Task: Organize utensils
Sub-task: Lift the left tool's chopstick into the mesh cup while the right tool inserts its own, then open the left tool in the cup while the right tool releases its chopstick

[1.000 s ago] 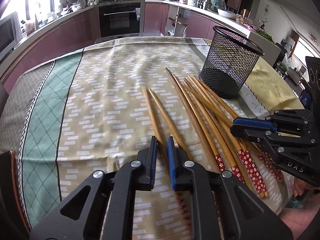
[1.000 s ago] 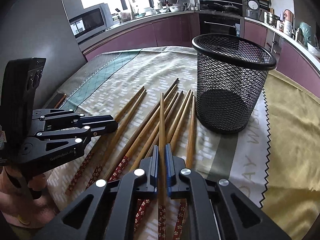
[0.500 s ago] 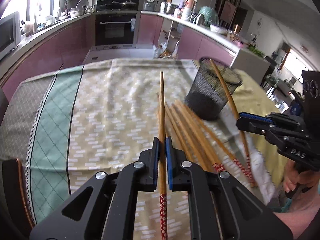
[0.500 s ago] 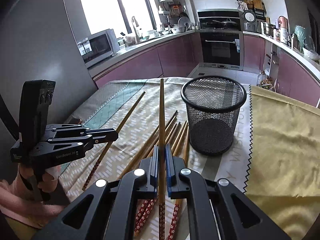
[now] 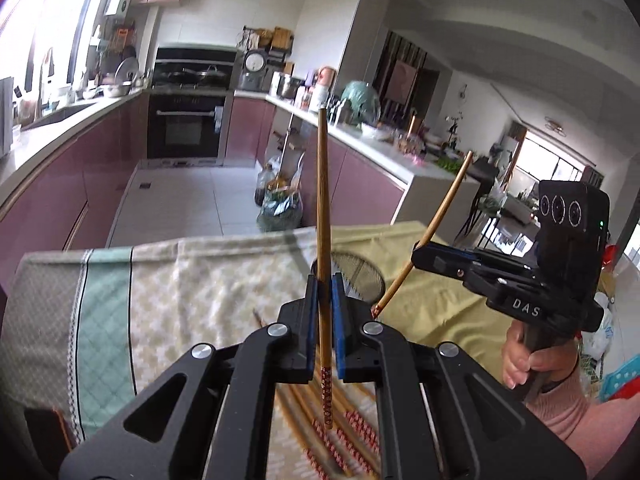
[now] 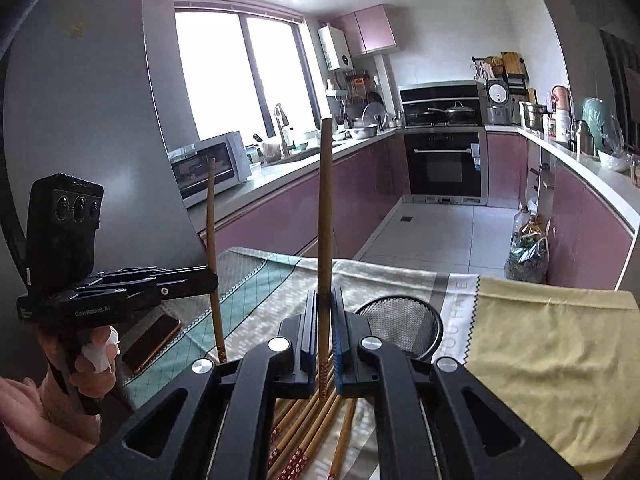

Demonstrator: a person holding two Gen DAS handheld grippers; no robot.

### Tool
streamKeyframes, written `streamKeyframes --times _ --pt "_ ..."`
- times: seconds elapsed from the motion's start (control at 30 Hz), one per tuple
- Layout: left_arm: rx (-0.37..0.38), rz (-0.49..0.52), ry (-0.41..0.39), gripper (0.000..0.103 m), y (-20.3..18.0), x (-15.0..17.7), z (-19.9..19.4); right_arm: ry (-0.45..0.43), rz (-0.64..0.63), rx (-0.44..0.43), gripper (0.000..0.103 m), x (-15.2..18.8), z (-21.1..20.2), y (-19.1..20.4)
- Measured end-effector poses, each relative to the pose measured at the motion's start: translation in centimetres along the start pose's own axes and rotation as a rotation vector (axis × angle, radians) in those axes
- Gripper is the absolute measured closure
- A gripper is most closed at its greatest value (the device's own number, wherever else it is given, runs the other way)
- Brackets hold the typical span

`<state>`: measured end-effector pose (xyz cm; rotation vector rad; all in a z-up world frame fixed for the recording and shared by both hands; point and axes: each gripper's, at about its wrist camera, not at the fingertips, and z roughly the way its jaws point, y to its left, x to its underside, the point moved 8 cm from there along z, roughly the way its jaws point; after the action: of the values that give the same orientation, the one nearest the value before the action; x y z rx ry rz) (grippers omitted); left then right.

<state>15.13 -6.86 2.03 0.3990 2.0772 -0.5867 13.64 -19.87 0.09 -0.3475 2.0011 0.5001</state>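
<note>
Slender wooden chopstick (image 5: 322,200) pinched in left gripper (image 5: 323,280), another chopstick (image 6: 325,220) in right gripper (image 6: 324,300), round mesh basket (image 6: 400,320).

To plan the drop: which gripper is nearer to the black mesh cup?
Right, it seems. The right gripper hangs just left of the mesh cup, higher up; the left gripper is farther left.
</note>
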Motion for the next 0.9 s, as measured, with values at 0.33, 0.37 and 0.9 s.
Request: streamKeyframes --times 0.33,0.37,0.9 --pt "0.024 0.001 -0.129 0.096 -2.5 -8.0 3.7 -0.088 -0.032 0.056 0.097 -5.4 -0.6 -2.6" --pt "0.014 0.0 -0.136 0.096 -2.6 -8.4 4.3 -0.083 -0.033 0.061 0.097 -5.5 -0.4 -2.9" --pt "-0.016 0.017 0.084 0.096 -1.2 -3.2 15.6 0.247 -0.006 0.069 0.097 0.3 6.6 -5.6"
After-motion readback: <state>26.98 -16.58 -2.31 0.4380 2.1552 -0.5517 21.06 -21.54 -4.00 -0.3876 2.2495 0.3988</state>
